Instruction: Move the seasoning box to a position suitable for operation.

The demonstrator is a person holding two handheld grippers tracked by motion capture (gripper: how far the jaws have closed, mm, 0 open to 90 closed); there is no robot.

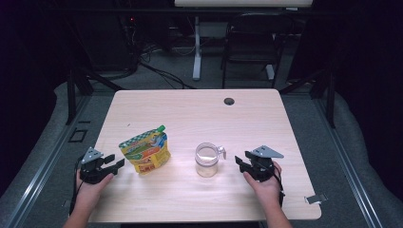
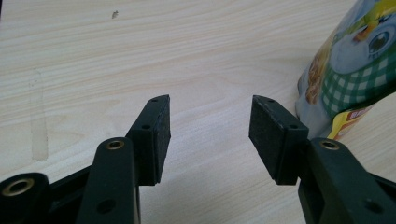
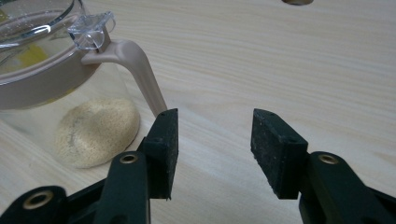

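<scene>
Pouch (image 1: 145, 152): upright left of jar (image 1: 207, 160), soft, light; pinch at spout neck
Jar: rigid, fragile; take handle
Left gripper (image 1: 115, 161): beside pouch, released, empty
Right gripper (image 1: 242, 159): right of jar, released, empty

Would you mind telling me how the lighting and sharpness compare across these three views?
High view: table brightly lit, surroundings nearly black, slightly soft. Left gripper view: even light, pouch mildly blurred at the edge. Right gripper view: highlights on the glass jar, wood grain crisp.
</scene>
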